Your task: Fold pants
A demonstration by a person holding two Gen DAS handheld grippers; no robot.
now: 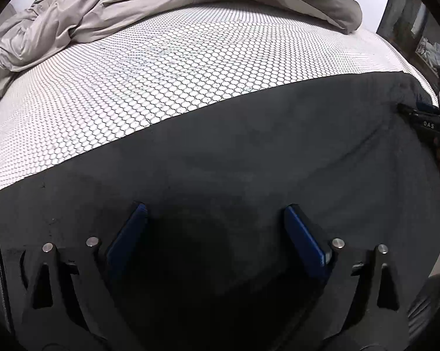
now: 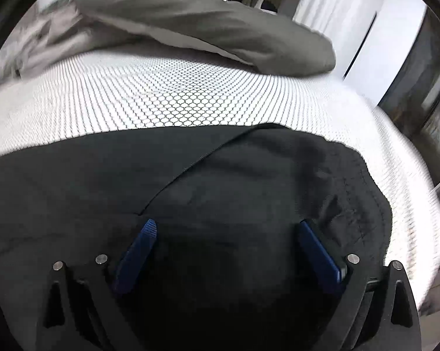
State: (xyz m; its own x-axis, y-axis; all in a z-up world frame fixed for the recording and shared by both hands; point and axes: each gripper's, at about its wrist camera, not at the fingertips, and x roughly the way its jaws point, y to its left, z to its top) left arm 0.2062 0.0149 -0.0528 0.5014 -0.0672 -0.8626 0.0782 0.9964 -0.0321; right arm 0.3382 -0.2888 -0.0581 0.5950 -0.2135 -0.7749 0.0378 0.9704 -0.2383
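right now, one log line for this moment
left gripper open | right gripper open | black pants flat on mattress | nothing held

The left tongs (image 1: 215, 213) hang over the black pants (image 1: 249, 158) with both blue pads spread wide and nothing between them. The pants lie flat along the near edge of the bed (image 1: 161, 73), whose cover bears a honeycomb print. A rumpled grey duvet (image 1: 103, 8) is heaped along the bed's far edge. The right tongs (image 1: 427, 124) reach in at the pants' right end.
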